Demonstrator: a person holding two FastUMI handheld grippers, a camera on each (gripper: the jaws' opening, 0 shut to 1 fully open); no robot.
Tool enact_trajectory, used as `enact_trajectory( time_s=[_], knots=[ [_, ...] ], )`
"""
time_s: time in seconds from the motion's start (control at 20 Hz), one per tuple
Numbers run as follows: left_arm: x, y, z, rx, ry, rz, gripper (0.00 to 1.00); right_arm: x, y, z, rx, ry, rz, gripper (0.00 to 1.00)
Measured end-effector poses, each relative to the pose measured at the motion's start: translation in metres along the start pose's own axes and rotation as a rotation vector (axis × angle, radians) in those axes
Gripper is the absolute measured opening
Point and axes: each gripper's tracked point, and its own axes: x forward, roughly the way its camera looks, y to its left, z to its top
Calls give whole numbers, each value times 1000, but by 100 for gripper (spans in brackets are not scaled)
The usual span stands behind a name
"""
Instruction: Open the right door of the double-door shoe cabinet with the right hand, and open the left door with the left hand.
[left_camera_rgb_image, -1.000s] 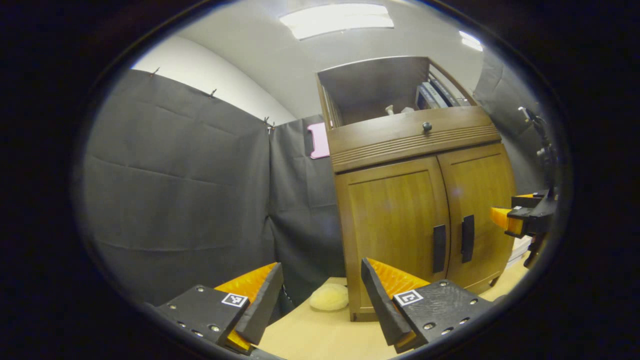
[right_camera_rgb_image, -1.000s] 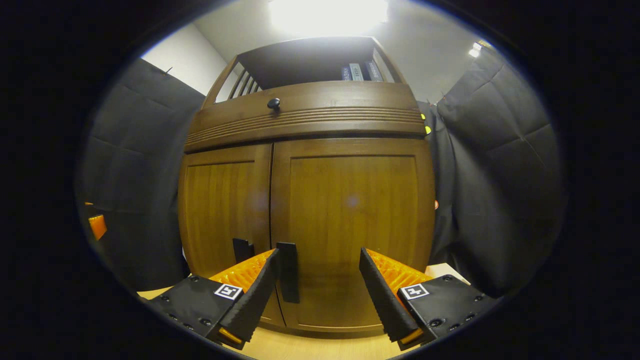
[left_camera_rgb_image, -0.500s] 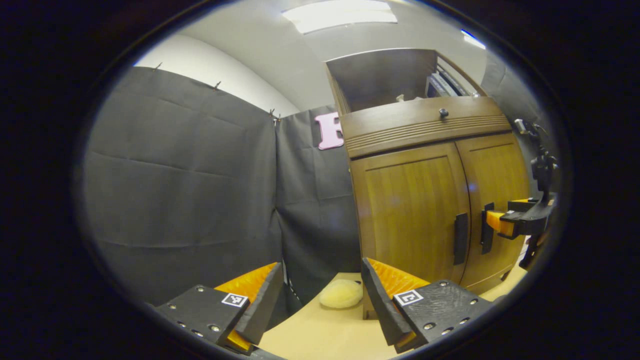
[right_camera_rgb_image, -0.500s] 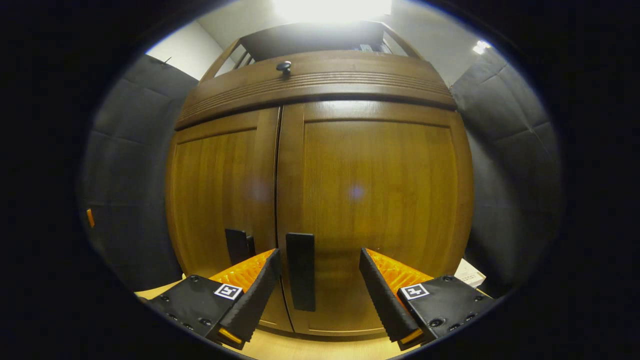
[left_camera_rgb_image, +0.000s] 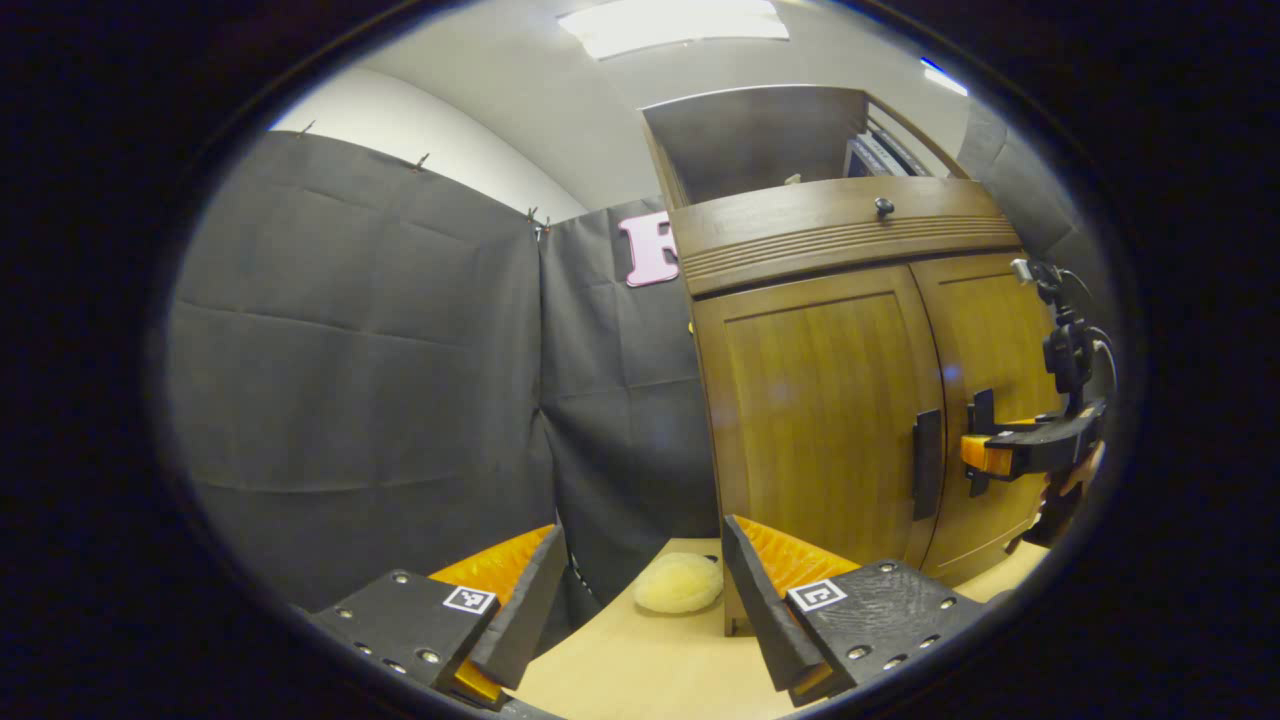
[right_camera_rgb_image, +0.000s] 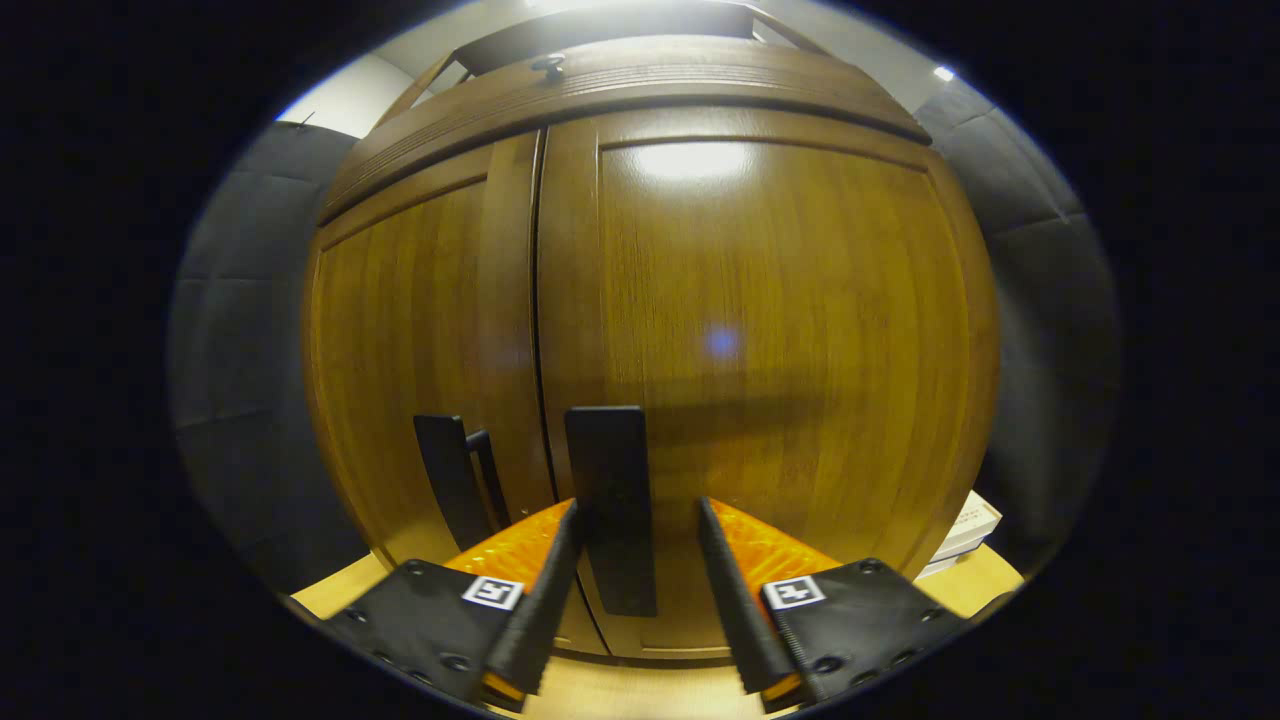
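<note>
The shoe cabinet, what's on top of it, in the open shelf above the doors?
In the left gripper view, the open shelf on the shoe cabinet holds upright books at its right end and a small pale object. The ribbed front panel hides anything lower.

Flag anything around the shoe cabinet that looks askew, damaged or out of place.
Nothing looks damaged or askew: both doors sit shut and flush, handles upright. The one stray item is a pale fluffy pad lying on the floor by the cabinet's left corner.

black gripper bodies (left_camera_rgb_image: 880, 610), silver screws, square black-white markers (left_camera_rgb_image: 817, 595).
</note>
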Motion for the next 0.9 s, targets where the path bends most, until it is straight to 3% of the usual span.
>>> enact_trajectory(
  time_s=[0.15, 0.45, 0.5, 0.9],
  knots=[
    [3, -1, 0, -3, 0, -6, 88, 4, 5, -1, 13, 12, 2, 38],
    [6, 7, 5, -6, -8, -20, 92, -11, 5, -1, -21, 19, 16, 25],
    [5, 12, 5, -10, -8, -25, 92, -10, 5, -6, -35, 23, 23, 13],
    [-3, 26, 26, -22, -26, -82, 92, -62, 2, -9, -30, 31, 114, 10]
  ],
)
